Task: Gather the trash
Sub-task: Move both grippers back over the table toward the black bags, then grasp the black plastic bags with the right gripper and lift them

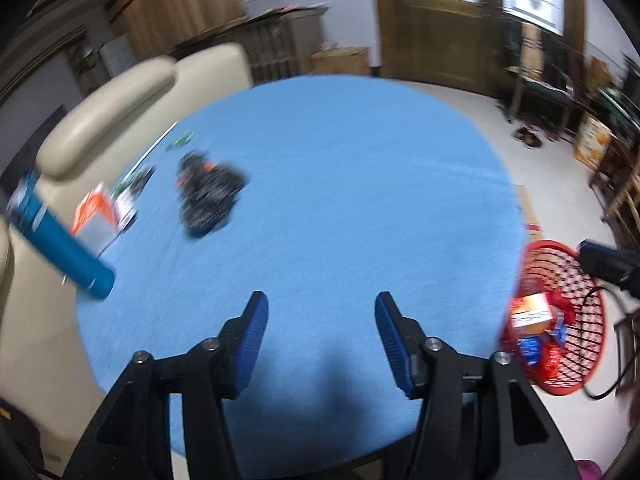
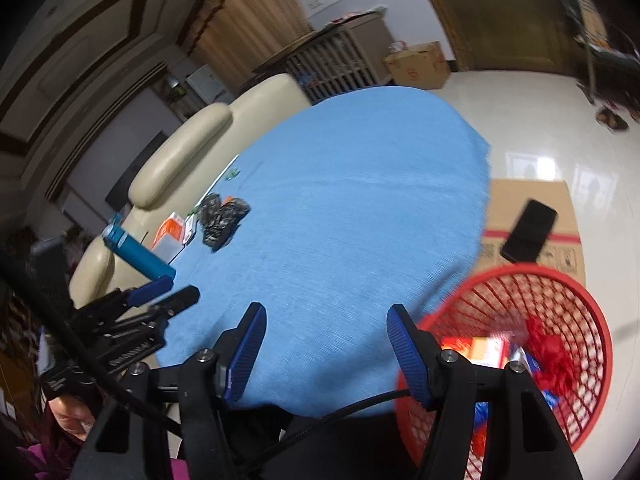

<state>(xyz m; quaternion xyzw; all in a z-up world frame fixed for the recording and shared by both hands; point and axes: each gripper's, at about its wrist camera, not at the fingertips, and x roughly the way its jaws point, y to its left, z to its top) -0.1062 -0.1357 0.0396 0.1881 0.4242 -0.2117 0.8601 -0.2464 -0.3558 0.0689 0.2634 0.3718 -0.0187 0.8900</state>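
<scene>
The left hand-held gripper (image 1: pixel 322 312) is nearest in its own view. Its two blue fingers stand apart with only the blue cloth between them, so it holds nothing. The right hand-held gripper (image 2: pixel 326 326) looks the same: fingers spread, nothing held. It hangs over the near edge of the counter (image 2: pixel 340 208), which is round and covered in blue cloth.

Just past the near right edge of the counter, down on the floor, stands the red basket (image 2: pixel 572 320). It already has some trash in it: an orange and white box (image 2: pixel 478 350), a bunched red bag (image 2: pixel 548 356) and some blue wrappers. So part of the job looks done.

The middle of the counter is bare cloth. More trash sits near the far left edge. There is a crumpled black wrapper (image 1: pixel 210 196) with bits of orange on it. Beside it, closer to the edge, is an orange and grey carton (image 1: pixel 96 216) and a small white packet (image 1: pixel 126 204). A blue bottle (image 1: pixel 60 236) lies right at the left edge, partly off it. Further back are small green scraps (image 1: pixel 180 142) and a thin straw (image 1: pixel 154 150).

These pieces are well apart from both grippers, so I think several pick-ups are left, likely starting with the black wrapper.
</scene>
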